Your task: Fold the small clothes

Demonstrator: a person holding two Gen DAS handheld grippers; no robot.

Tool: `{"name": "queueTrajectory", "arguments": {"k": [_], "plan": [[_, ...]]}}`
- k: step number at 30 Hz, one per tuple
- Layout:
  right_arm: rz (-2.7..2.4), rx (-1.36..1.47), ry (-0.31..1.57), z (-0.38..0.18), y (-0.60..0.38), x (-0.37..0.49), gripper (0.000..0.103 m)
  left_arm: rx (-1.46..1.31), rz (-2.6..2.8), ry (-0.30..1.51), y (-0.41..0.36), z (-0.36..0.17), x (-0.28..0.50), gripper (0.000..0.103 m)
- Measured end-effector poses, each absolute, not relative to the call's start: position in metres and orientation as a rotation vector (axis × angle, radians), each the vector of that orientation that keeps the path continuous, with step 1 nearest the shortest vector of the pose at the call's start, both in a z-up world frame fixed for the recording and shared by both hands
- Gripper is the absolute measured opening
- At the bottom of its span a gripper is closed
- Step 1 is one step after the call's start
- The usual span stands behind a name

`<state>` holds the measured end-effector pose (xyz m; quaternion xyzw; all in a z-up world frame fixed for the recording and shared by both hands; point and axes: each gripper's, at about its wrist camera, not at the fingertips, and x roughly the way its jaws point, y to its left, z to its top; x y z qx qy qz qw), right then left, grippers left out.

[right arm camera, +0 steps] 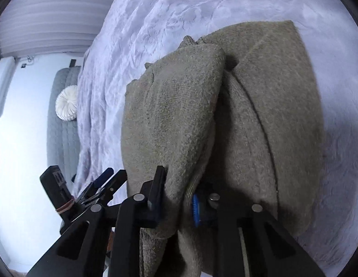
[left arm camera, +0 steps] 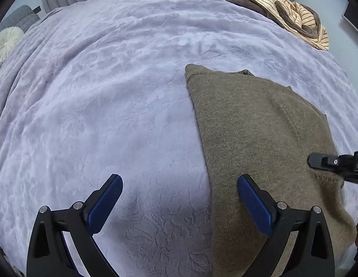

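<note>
Left wrist view: your left tool (left arm camera: 180, 182) hangs spread wide, holding nothing, just above the bed (left arm camera: 109, 92). The sweater (left arm camera: 259, 127) lies flat on the lilac blanket to the right. Its straight left edge runs down between the two fingers, so the right pad (left arm camera: 255, 205) is over knit and the left pad (left arm camera: 105, 204) over bare blanket. That placement looks like a set-up to take the near edge for the next fold. Your right tool (left arm camera: 326, 161) pokes in from the right edge, low over the sweater's near right part. A pile of clothes (left arm camera: 283, 13) sits at the far right of the bed, well apart. A round cushion (left arm camera: 7, 46) is at far left.

Right wrist view: your right tool (right arm camera: 176, 198) is pinched tight on a bunched fold of the sweater (right arm camera: 179, 115), and knit fills the gap between the pads. The gripped layer is lifted off the layer lying on the bed (right arm camera: 156, 11), probably to carry it across as a fold. The rest of the sweater spreads flat ahead and right of the tool. The left tool (right arm camera: 102, 184) shows at lower left, just beside the sweater's edge and not touching it. The cushion (right arm camera: 67, 102) is further left.
</note>
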<state>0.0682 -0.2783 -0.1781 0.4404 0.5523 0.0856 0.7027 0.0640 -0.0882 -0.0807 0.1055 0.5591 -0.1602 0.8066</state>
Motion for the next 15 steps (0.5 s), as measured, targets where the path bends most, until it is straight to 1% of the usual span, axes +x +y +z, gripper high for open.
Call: {"name": "queueTrajectory", "arguments": {"k": [2,4,7,9,12,14,15], "plan": [[0.194,0.871,1.139,-0.148,-0.274,0.075,0.014,0.225,-0.365,1.187,-0.093,-0.071,0.061,0.100],[0.221,0.854,1.029,-0.116,-0.283,0.065,0.014,0.227,-0.401,1.161,-0.102,-0.056,0.055,0.100],[0.203,0.842,0.962,-0.098,-0.302,0.048,0.013,0.258,-0.467,1.130,-0.119,-0.047,0.045,0.100],[0.156,0.844,0.990,-0.109,-0.316,0.036,0.013,0.295,-0.485,1.137,-0.131,-0.055,0.042,0.100],[0.064,0.898,1.082,-0.151,-0.338,0.018,0.014,0.321,-0.501,1.202,-0.143,-0.085,0.042,0.101],[0.056,0.942,1.138,-0.183,-0.342,0.010,0.018,0.290,-0.509,1.225,-0.141,-0.093,0.042,0.102],[0.059,0.978,1.125,-0.188,-0.346,0.006,0.019,0.279,-0.508,1.229,-0.139,-0.092,0.042,0.102]]}}
